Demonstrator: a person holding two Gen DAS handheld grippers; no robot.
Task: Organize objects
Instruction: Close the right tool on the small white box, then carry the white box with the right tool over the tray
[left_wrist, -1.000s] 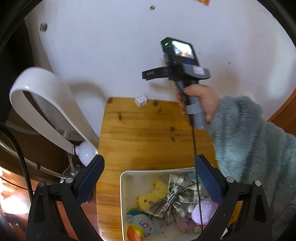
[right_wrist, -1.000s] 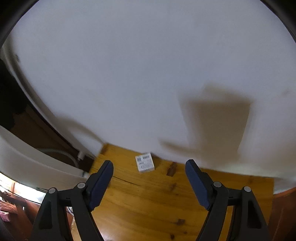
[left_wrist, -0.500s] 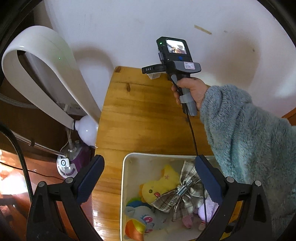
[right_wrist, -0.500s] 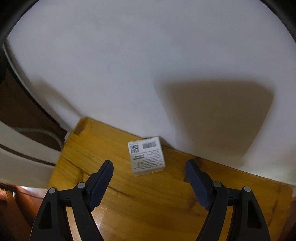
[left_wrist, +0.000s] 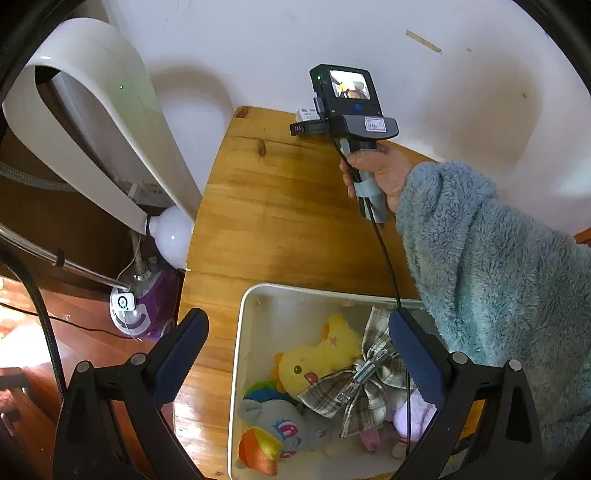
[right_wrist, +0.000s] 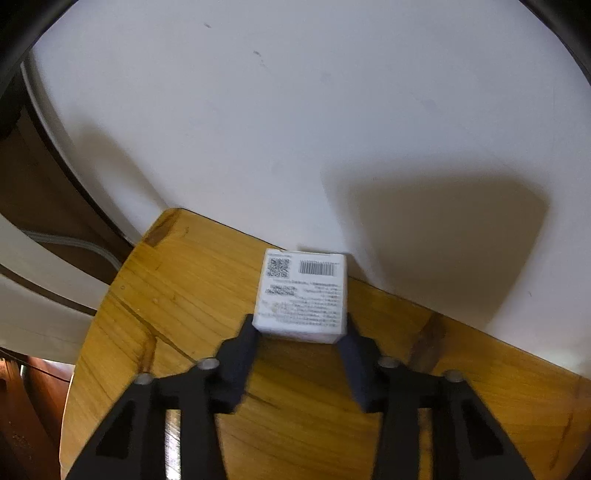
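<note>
Right gripper (right_wrist: 300, 332) at the far edge of the wooden table (right_wrist: 192, 280), fingertips pressed against the two near corners of a small white box (right_wrist: 303, 295), narrowed around it. Printed top face of the box turned upward, with a QR code and a barcode along its far edge; far side close to the white wall (right_wrist: 258, 129), touching or not impossible to tell. Motion blur on the fingers, so firmness of the grip hard to judge. Seen from the left wrist view: same box (left_wrist: 306, 113) as a small white sliver at the table's back edge, mostly hidden behind the right gripper's body; a hand (left_wrist: 384, 173) wrapped round the handle, a fluffy grey-blue sleeve (left_wrist: 487, 266) behind it, a black cable hanging from the tool down toward the bin. Left gripper (left_wrist: 298, 354) spread wide, holding nothing, hovering above the near end of the table. White bin (left_wrist: 240, 369) directly below it, holding a yellow plush toy (left_wrist: 317, 362), a plaid bow (left_wrist: 362, 384), a grey-blue plush toy (left_wrist: 280, 421) with an orange piece beside it, and a pale purple plush toy (left_wrist: 413, 413). Off the table's left side: a curved white appliance (left_wrist: 92, 110) and a purple base unit (left_wrist: 144, 310) on the floor.
</note>
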